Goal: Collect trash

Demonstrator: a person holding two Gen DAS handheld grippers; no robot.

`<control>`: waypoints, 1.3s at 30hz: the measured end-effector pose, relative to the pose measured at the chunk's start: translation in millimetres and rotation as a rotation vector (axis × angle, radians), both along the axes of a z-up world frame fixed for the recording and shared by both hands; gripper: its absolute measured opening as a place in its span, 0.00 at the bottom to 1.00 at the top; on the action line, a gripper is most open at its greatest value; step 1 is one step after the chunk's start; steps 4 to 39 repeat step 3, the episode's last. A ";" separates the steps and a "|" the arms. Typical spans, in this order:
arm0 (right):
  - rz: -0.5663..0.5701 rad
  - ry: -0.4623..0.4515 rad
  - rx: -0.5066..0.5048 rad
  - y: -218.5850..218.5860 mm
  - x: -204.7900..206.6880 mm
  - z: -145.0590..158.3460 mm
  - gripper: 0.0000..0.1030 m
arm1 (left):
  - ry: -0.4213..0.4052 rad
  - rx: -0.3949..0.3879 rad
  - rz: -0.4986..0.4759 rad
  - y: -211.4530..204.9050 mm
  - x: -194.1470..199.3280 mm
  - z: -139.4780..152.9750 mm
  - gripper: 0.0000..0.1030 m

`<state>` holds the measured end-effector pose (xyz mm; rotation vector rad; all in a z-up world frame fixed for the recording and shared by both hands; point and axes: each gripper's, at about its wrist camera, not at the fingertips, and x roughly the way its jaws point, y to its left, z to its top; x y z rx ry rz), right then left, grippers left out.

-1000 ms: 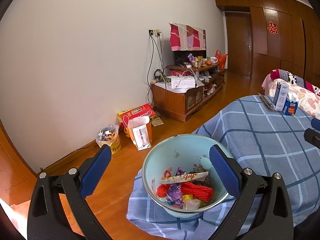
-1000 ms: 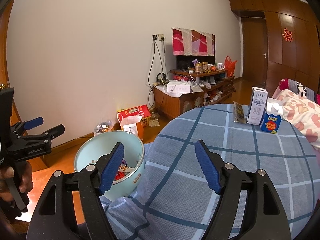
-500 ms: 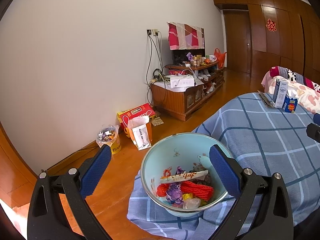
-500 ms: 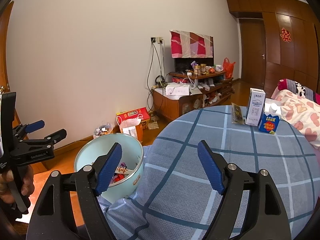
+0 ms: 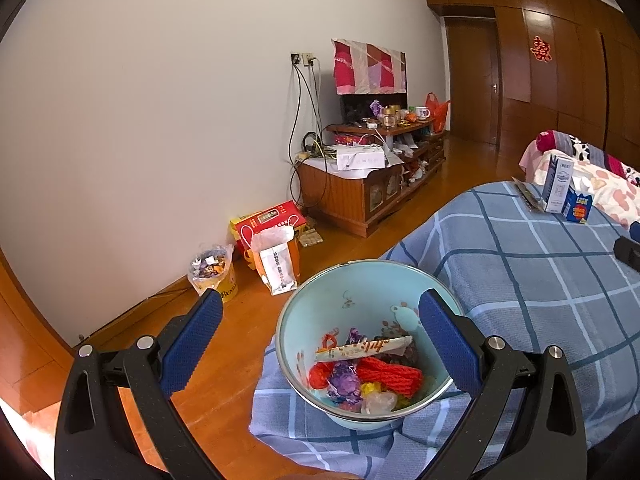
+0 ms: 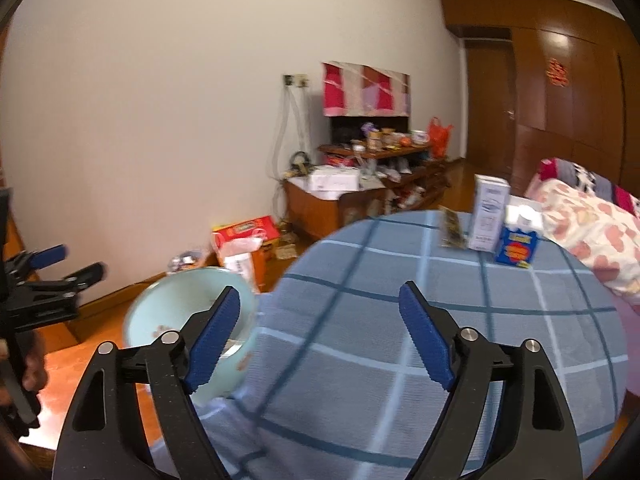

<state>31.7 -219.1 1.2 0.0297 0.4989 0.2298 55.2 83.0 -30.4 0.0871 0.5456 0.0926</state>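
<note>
Right gripper (image 6: 320,336) had spread its jaws wider than a second earlier and was still opening, nothing between them; its view had also swung a little and blurred; left gripper (image 5: 320,344) and the bowl (image 5: 436,284) showed no real shift.

Left gripper stood spread wide and empty, hanging over the bowl, which sat on the near left edge of the checked blanket (image 5: 540,280) with wrappers (image 5: 360,376) already in it.

Remaining trash sat at the far right of the blanket: a tall white carton (image 6: 489,216) upright, a small blue box (image 6: 516,246) just beside it on the right, a dark flat packet (image 6: 452,228) just left of it.

Key relation, my read: that cluster lay ahead and to the right of the right gripper, well apart from it; the left one was farther off, with the bowl in between; so the right hand was the nearer one to reach; carton's long axis was vertical, so a level side pinch looked likely.
</note>
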 end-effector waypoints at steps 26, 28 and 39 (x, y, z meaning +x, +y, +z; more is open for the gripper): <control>-0.098 0.060 -0.030 -33.3 20.0 -10.1 0.84 | 0.003 -0.003 -0.001 0.0 0.3 -1.4 0.94; -0.098 0.060 -0.030 -33.3 20.0 -10.1 0.84 | 0.003 -0.003 -0.001 0.0 0.3 -1.4 0.94; -0.098 0.060 -0.030 -33.3 20.0 -10.1 0.84 | 0.003 -0.003 -0.001 0.0 0.3 -1.4 0.94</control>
